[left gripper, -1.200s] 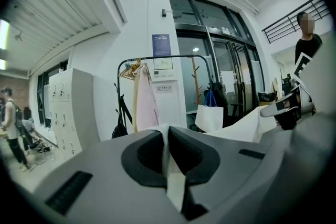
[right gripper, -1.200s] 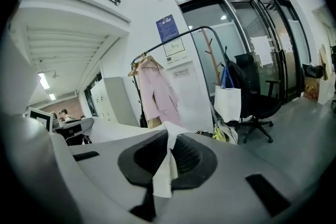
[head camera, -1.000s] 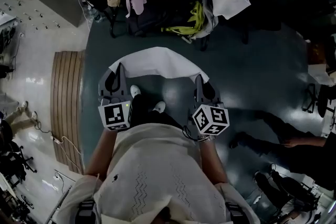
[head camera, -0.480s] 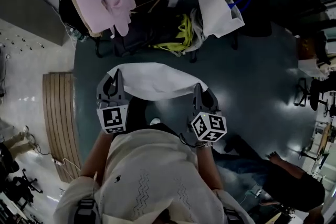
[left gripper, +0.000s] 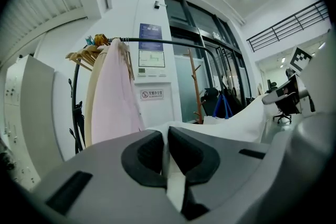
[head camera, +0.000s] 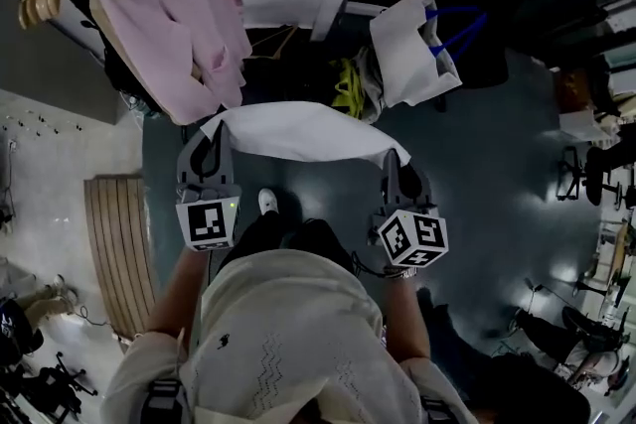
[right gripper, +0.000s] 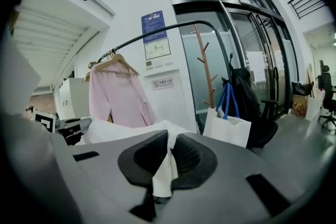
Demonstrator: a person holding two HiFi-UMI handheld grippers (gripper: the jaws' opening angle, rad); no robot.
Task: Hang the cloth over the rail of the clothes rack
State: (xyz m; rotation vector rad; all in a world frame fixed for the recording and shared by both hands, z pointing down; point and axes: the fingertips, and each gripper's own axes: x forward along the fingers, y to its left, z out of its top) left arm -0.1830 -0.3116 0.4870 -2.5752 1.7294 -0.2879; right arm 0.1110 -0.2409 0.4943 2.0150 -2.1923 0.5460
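Observation:
A white cloth (head camera: 298,129) hangs stretched between my two grippers in the head view. My left gripper (head camera: 209,142) is shut on its left corner and my right gripper (head camera: 396,166) is shut on its right corner. In the left gripper view the cloth (left gripper: 231,126) runs off to the right from the shut left gripper (left gripper: 167,139). In the right gripper view a fold of cloth (right gripper: 126,131) is pinched in the right gripper (right gripper: 169,149). The rack's dark rail (left gripper: 157,41) (right gripper: 173,26) arches ahead, above the grippers. Pink garments (head camera: 169,5) hang on hangers at its left end.
A white bag with blue handles (head camera: 412,50) (right gripper: 227,128) stands ahead to the right, beside a wooden coat stand (right gripper: 207,76) and a dark chair. Dark bags and a yellow item (head camera: 348,84) lie under the rack. A slatted wooden panel (head camera: 114,243) lies at the left.
Both grippers have carried the stretched cloth forward towards the rack. The pink garments and the white bag now appear nearer, with the cloth's far edge close to the garments.

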